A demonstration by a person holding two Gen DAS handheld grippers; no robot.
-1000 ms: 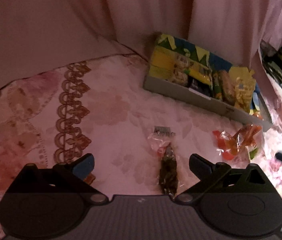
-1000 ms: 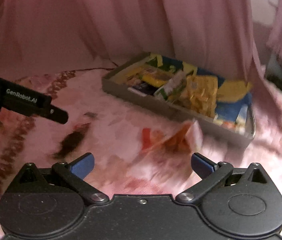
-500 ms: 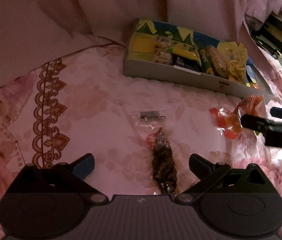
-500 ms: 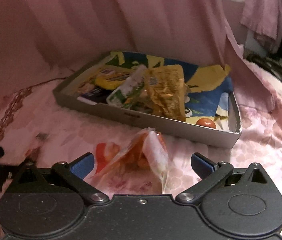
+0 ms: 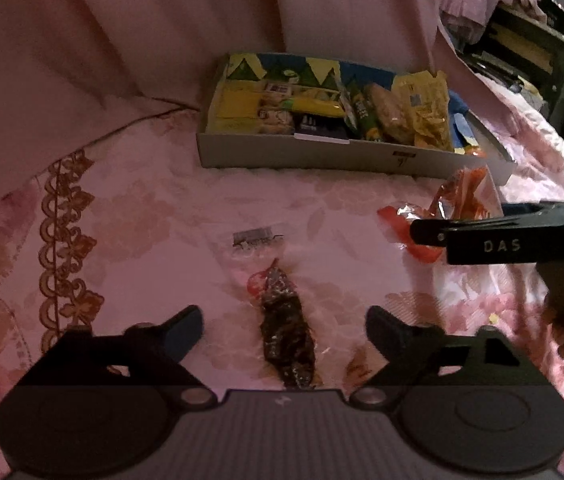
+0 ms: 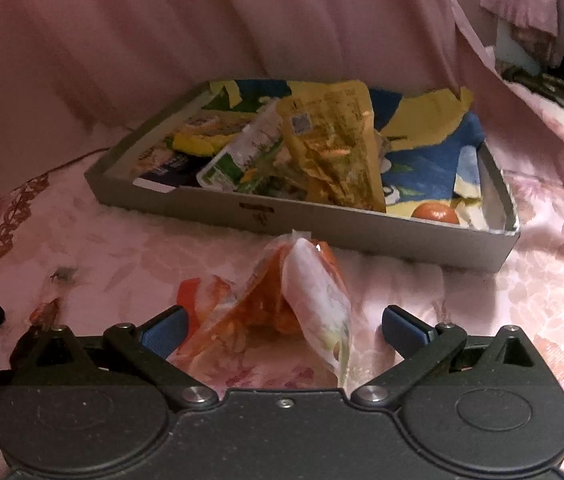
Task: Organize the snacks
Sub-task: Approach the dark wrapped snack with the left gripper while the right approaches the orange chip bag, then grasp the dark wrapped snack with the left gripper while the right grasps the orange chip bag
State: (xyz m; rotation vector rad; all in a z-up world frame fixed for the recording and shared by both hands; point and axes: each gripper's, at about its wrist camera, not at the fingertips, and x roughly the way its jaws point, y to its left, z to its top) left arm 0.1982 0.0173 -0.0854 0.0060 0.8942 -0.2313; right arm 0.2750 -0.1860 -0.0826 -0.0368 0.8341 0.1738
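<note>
Pink floral bedspread (image 5: 169, 216), both grippers' jaws apart, left gripper (image 5: 284, 322) just closing around dark snack packet (image 5: 288, 340), right gripper (image 6: 284, 326) straddling orange packet (image 6: 282, 304).

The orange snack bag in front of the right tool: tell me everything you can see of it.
The orange snack bag is a crinkled, partly clear plastic pouch with orange-red contents and a white panel on its right face. It stands tented on the pink floral cloth, peak toward the grey box, close to the box's front wall; whether they touch is unclear. A red flap spreads out at its left. It sits between the open fingers of the right tool, and neither pad presses on it.
</note>
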